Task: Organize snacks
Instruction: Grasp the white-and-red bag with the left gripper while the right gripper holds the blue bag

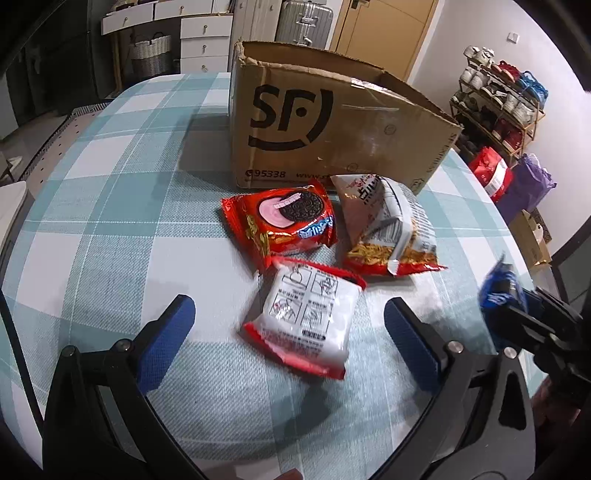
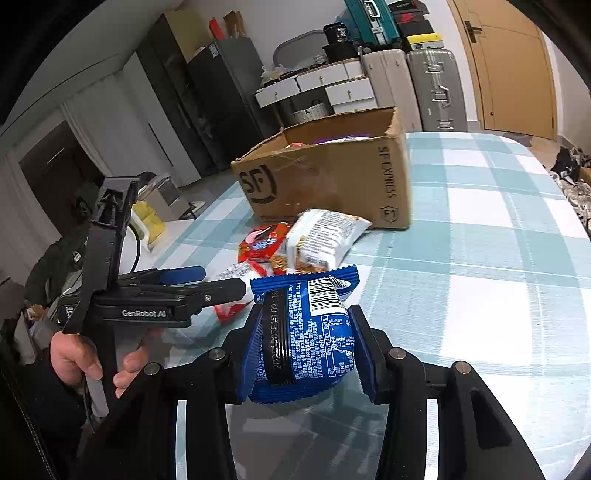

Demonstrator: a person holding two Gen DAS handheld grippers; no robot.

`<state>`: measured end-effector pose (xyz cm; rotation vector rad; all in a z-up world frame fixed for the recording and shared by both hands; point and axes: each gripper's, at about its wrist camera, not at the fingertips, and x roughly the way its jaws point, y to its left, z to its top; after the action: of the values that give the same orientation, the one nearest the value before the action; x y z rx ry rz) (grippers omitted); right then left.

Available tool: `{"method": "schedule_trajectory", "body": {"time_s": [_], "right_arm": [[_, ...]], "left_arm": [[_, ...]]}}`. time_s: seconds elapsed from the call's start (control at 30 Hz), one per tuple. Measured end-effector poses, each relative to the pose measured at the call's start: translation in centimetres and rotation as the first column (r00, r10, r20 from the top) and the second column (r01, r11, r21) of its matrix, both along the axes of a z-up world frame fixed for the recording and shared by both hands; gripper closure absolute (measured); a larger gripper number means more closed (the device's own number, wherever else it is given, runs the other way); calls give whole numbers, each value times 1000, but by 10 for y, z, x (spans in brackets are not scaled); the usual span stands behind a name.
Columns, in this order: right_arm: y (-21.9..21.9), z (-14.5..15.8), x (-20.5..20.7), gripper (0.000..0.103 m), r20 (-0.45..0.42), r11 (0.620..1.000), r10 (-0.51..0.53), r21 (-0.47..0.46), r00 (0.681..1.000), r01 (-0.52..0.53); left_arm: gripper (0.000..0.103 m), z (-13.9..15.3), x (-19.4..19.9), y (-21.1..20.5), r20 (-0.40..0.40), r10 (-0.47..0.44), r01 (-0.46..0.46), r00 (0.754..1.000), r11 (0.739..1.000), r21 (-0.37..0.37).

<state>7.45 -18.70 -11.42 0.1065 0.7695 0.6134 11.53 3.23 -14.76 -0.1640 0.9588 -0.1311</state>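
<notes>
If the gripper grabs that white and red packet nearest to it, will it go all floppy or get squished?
The white and red packet looks puffy and soft, so it would probably dent under the left gripper's open pads. Its shiny wrapper might be a bit slippery. It lies flat on the tablecloth, so it should slide, not roll.

3 snack packets lie before the box (perhaps touching it).

Round table under teal-and-white checked cloth. Behind it white drawer units, woven basket, silver suitcase, wooden door. Shoe rack against white wall, red bag and purple bag below. Dark cabinet at left.
</notes>
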Motion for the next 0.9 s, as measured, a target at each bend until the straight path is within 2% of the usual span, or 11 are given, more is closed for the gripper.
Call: {"method": "schedule_trajectory", "body": {"time_s": [0.17, 0.3, 0.5, 0.57, 0.67, 0.7, 0.73, 0.8, 0.9], "right_arm": [[-9, 0, -2, 58, 1, 1000, -13, 21, 1000, 13], [-11, 0, -5, 58, 3, 1000, -10, 23, 1000, 10], [-11, 1, -8, 58, 10, 1000, -9, 25, 1000, 9], [-11, 1, -8, 58, 11, 1000, -12, 23, 1000, 12], [-13, 0, -8, 58, 5, 999, -22, 25, 1000, 22], [-13, 0, -9, 58, 5, 999, -24, 24, 1000, 23], [-13, 1, -10, 58, 6, 999, -25, 22, 1000, 25], [-13, 2, -12, 58, 8, 999, -25, 22, 1000, 24], [-11, 5, -15, 58, 18, 1000, -30, 7, 999, 30]], "left_arm": [[1, -5, 9, -3, -32, 16, -16, 999, 1000, 12], [1, -5, 11, -1, -27, 22, -21, 999, 1000, 8], [9, -4, 9, -1, -28, 8, -8, 1000, 1000, -7], [15, -5, 7, -1, -38, -3, 2, 999, 1000, -24], [37, -5, 3, 1, -33, -16, 15, 999, 999, -36], [48, -5, 2, 2, -35, -34, 32, 999, 997, -65], [54, -5, 1, 4, -38, -50, 46, 998, 994, -100], [60, -4, -3, 5, -38, -66, 61, 997, 991, -121], [61, 1, -12, 5, -17, -81, 79, 997, 990, -117]]}}
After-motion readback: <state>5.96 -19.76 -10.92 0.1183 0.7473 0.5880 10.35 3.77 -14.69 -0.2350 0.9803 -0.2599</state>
